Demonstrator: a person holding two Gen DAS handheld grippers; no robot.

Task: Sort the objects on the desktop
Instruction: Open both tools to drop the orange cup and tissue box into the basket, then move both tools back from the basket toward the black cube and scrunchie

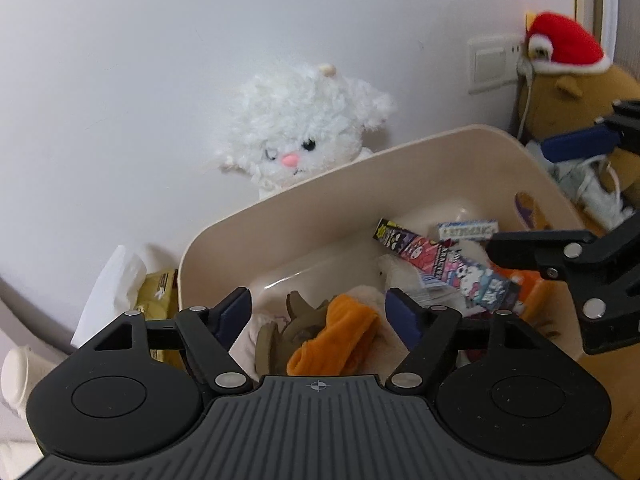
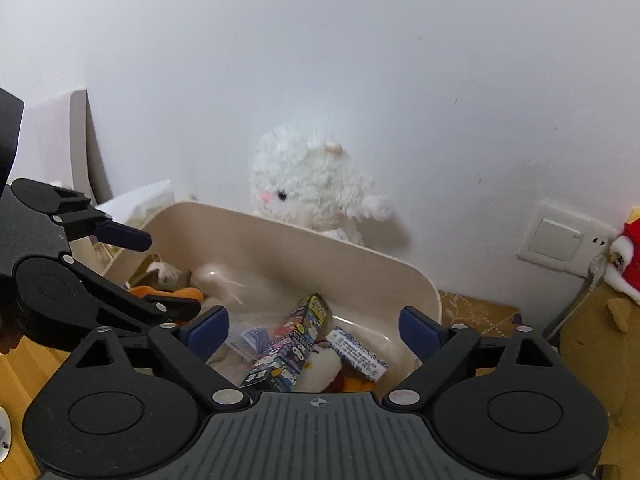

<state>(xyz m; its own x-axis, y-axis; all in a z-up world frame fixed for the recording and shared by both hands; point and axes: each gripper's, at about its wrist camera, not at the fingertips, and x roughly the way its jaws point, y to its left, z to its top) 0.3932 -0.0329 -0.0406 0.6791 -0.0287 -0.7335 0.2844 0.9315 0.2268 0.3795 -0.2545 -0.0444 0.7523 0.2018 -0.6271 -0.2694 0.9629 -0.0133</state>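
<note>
Boxes (image 2: 286,344) and plush toys (image 1: 336,332) fill the beige bin (image 1: 304,216), above whose rim we hold left gripper (image 1: 318,312) and right gripper (image 2: 314,330), fingers spread wide, empty.

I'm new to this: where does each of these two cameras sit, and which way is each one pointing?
Left wrist: rides on the left gripper, looking forward over its open fingers into the beige bin; the right gripper shows at the right edge.
Right wrist: rides on the right gripper, facing the same bin from its other side; the left gripper shows at left.
Shared: bin, white plush against the wall, colourful box.
</note>
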